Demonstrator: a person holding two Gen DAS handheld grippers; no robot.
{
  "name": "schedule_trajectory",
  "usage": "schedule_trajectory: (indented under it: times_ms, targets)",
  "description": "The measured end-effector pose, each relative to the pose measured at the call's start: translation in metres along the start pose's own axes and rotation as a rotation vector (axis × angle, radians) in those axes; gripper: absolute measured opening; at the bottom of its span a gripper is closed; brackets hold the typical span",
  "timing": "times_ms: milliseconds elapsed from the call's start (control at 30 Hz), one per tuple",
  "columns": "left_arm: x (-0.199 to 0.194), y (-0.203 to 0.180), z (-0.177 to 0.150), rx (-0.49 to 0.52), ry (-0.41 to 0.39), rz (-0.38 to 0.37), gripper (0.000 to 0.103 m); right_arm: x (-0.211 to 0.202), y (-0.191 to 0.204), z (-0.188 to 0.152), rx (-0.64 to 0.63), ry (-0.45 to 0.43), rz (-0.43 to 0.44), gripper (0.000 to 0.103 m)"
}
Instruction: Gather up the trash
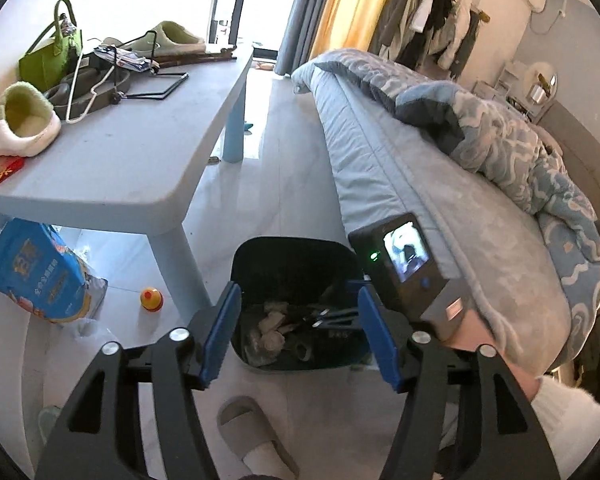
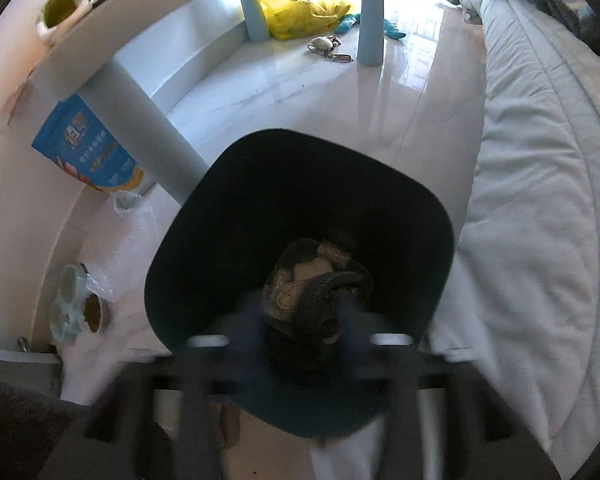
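Observation:
A dark bin (image 1: pixel 292 246) stands on the floor between the table and the bed, holding crumpled paper and other trash (image 1: pixel 271 322). My left gripper (image 1: pixel 300 340) hangs above its near rim, blue pads wide apart and nothing between them. My right gripper's body, with a small screen (image 1: pixel 407 256), reaches in from the right, and its fingers (image 1: pixel 334 316) dip into the bin. In the right wrist view the bin (image 2: pixel 220 220) fills the middle. There the right gripper (image 2: pixel 300 332) is blurred, its jaws apart above a clear tub of brownish scraps and a dark ring (image 2: pixel 300 284) lying inside.
A pale blue table (image 1: pixel 120 160) with slippers and a green bag stands to the left, one leg (image 2: pixel 152 140) close to the bin. The bed (image 1: pixel 420 200) runs along the right. A blue bag (image 1: pixel 36 272), a small yellow-and-red toy (image 1: pixel 152 299), a grey slipper (image 1: pixel 252 432) and a pet bowl (image 2: pixel 80 308) lie on the floor.

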State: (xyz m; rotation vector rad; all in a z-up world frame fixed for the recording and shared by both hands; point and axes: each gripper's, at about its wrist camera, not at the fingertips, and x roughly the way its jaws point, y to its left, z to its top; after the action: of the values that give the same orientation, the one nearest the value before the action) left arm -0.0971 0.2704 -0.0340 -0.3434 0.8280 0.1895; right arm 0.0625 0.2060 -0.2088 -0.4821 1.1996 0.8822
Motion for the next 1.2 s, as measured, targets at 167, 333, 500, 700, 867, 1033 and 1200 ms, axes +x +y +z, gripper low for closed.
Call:
schedule_trajectory:
  times_ms: [167, 333, 500, 700, 867, 1033, 1200]
  targets:
    - [-0.021, -0.002, 0.005, 0.013, -0.058, 0.01, 0.076, -0.021, -0.003, -0.005, 0.01, -0.049, -0.015, 0.077]
    - [-0.048, -0.008, 0.007, 0.023, -0.136, 0.023, 0.088, -0.088, -0.012, -0.021, 0.06, -0.213, -0.003, 0.077]
    - [-0.071, -0.025, 0.004, 0.066, -0.212, 0.046, 0.097, -0.151, -0.021, -0.058, 0.106, -0.354, -0.07, 0.085]
    - [-0.094, -0.048, -0.008, 0.112, -0.287, 0.049, 0.1, -0.229, -0.029, -0.102, 0.122, -0.497, -0.144, 0.093]
    - [-0.103, -0.065, -0.022, 0.16, -0.292, 0.079, 0.1, -0.283, -0.035, -0.147, 0.158, -0.588, -0.198, 0.1]
    - [-0.114, -0.076, -0.038, 0.193, -0.323, 0.068, 0.1, -0.323, -0.036, -0.199, 0.179, -0.669, -0.275, 0.1]
    - [-0.121, -0.089, -0.051, 0.214, -0.365, 0.094, 0.1, -0.357, -0.048, -0.251, 0.256, -0.762, -0.285, 0.1]
